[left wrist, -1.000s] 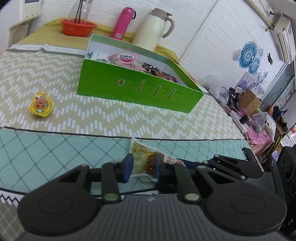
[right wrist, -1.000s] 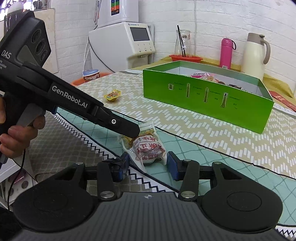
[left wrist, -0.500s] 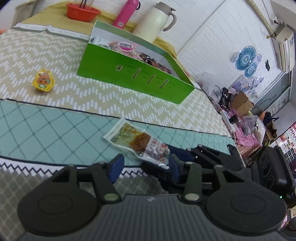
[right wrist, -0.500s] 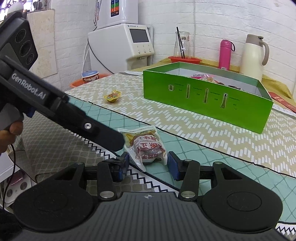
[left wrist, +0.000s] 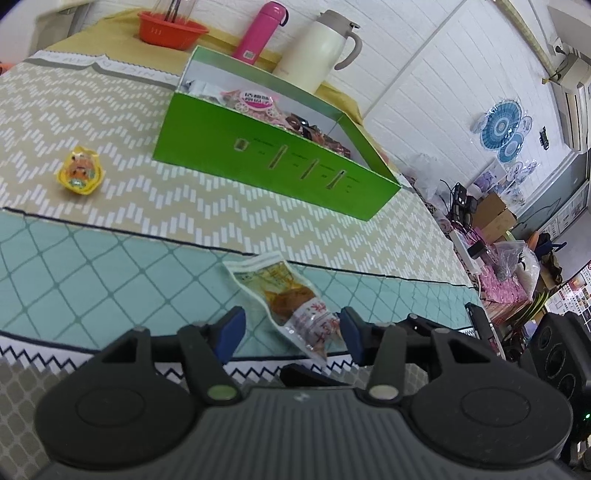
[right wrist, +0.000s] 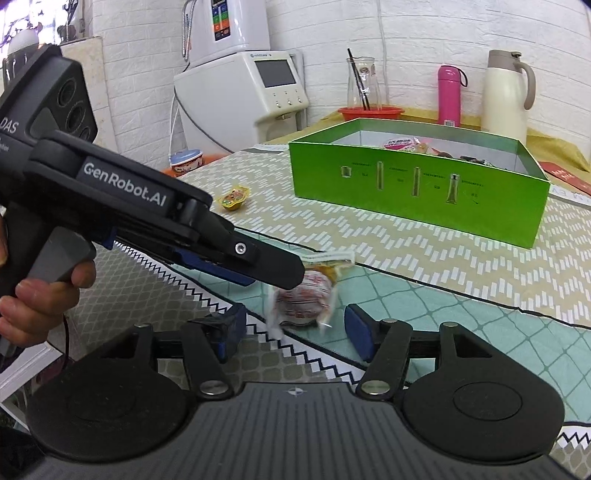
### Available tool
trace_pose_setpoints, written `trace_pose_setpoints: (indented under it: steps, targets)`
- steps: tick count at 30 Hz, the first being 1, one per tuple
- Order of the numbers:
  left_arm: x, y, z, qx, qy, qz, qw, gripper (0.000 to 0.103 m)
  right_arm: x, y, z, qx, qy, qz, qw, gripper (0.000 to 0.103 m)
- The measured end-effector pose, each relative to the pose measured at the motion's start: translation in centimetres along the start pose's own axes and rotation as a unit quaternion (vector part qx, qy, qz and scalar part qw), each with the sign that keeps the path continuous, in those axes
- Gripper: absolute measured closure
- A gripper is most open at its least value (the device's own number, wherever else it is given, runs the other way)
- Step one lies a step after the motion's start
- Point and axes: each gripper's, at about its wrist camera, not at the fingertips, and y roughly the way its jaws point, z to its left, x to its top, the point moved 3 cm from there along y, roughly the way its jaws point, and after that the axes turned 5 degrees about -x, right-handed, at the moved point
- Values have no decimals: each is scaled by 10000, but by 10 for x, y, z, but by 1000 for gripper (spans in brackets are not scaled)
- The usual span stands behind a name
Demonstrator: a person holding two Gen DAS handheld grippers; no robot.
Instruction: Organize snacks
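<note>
Clear snack packet [left wrist: 291, 299] tilted above teal cloth

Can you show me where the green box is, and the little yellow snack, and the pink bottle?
green box [left wrist: 266, 162]: left wrist view, on its front wall.
yellow snack [left wrist: 79, 173]: left wrist view, middle of the wrapper.
pink bottle [right wrist: 449, 96]: right wrist view, middle of its body.

Pink bottle [left wrist: 258, 31], cream jug [left wrist: 319, 48], perhaps thermos

Two snack packets are lying outside the box: one clear pouch [left wrist: 286, 295] and one yellow packet [left wrist: 79, 173]. One green box [left wrist: 273, 164] is holding several snacks (count unclear). One pink bottle [left wrist: 258, 31], one cream jug [left wrist: 321, 46], one red bowl [left wrist: 171, 27] are standing behind.
</note>
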Motion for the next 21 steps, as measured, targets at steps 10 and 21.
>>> trace_pose_setpoints:
  steps: [10,21]
  targets:
    - [1,19,-10,69,425,79,9990,65,2,6,5,-237,-281,-55,9993,32]
    - [20,3,-35,115,931,-367,9949,67,21,-7,-2,-281,-173,-486,9983,40]
